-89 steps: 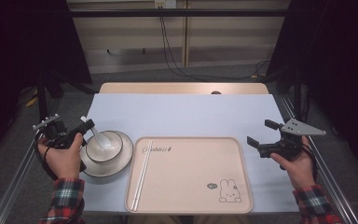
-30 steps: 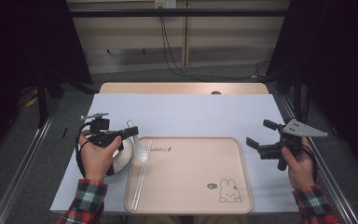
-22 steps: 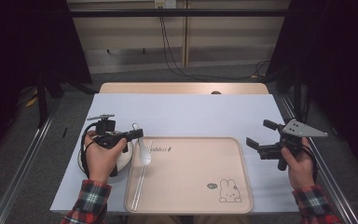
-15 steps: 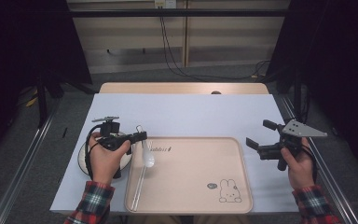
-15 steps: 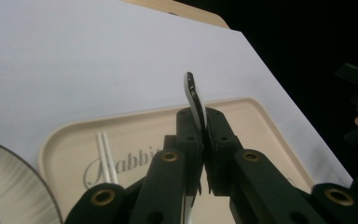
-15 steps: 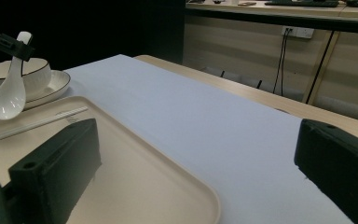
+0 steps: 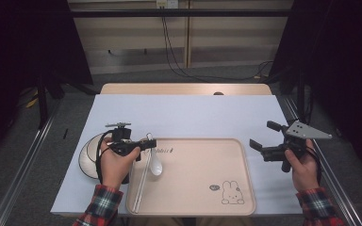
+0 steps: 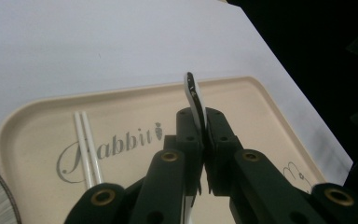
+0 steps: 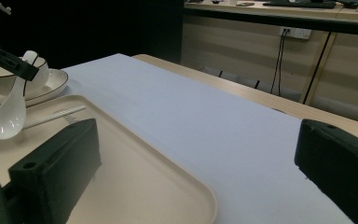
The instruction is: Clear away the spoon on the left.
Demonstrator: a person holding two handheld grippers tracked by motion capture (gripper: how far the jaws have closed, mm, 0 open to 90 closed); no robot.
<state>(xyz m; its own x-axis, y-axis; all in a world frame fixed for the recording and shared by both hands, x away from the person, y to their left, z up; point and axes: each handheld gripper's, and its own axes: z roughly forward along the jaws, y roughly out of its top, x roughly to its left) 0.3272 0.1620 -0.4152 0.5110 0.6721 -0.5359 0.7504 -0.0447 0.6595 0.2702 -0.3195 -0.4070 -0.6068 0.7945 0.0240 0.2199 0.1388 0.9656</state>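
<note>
**Spoon lifted over the tray, ready to set down**

The left gripper [image 7: 147,143] is clenched on the handle of a white ceramic spoon [image 7: 155,163], whose ladle hangs just above the beige rabbit tray [image 7: 202,207], beside the white chopsticks [image 7: 141,183]. The bowl and plate [image 7: 87,155] sit at nine o'clock of the tray. The right gripper [image 7: 259,147] waits released at three o'clock. Judged next: lower the spoon flat beside the chopsticks, then let go.

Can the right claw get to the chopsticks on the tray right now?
Probably yes. The right claw is open and holds nothing, and the tray between it and the chopsticks is bare. One catch: the left claw hangs the spoon right beside them, so it could bump.
</note>
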